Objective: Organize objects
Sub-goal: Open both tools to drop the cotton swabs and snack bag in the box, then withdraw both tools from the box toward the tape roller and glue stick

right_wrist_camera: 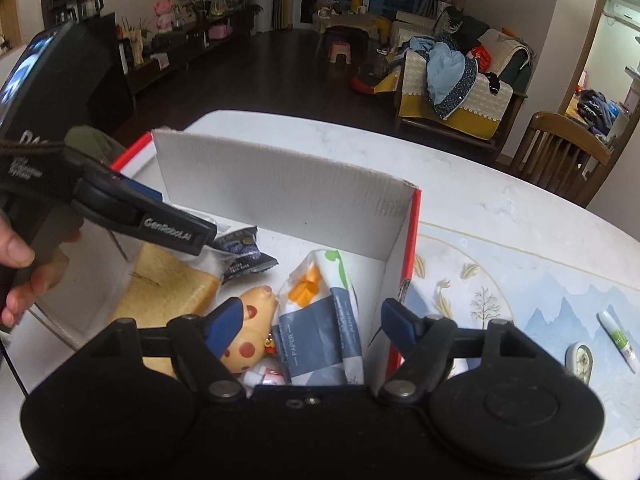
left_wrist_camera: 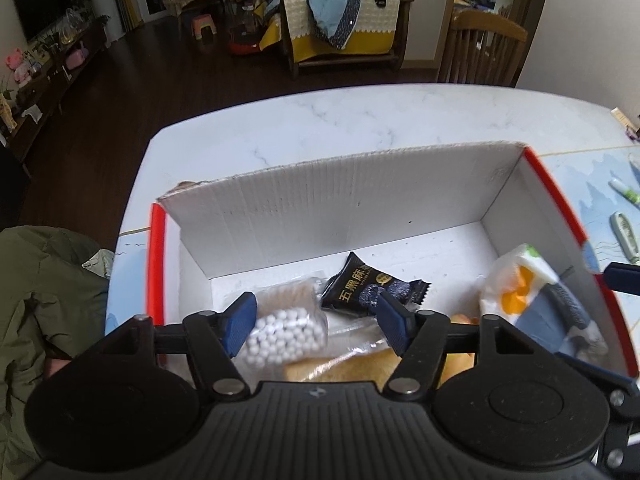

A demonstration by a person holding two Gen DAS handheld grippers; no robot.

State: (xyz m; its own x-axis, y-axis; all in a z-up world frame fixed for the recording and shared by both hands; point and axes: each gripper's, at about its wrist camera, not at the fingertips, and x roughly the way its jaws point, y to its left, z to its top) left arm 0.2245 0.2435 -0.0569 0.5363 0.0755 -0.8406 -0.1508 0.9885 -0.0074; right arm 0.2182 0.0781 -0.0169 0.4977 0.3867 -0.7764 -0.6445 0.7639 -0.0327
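Observation:
A white cardboard box [left_wrist_camera: 360,200] with red outer sides stands on the table. In it lie a bag of white beads [left_wrist_camera: 288,334], a black snack packet [left_wrist_camera: 372,290], a bagged bread slice [right_wrist_camera: 168,288], a yellow toy with red spots [right_wrist_camera: 256,320] and a tissue pack [right_wrist_camera: 316,336]. My left gripper [left_wrist_camera: 318,318] hangs open over the bead bag, pads clear of it. My right gripper [right_wrist_camera: 312,320] stands open above the tissue pack, its right finger over the box's right wall.
On the patterned mat [right_wrist_camera: 540,280] right of the box lie a white glue stick [right_wrist_camera: 618,340] and a small oval item [right_wrist_camera: 580,360]. A wooden chair [right_wrist_camera: 560,152] stands beyond the table. A green jacket [left_wrist_camera: 40,300] is at the left. A hand [right_wrist_camera: 16,264] holds the left gripper.

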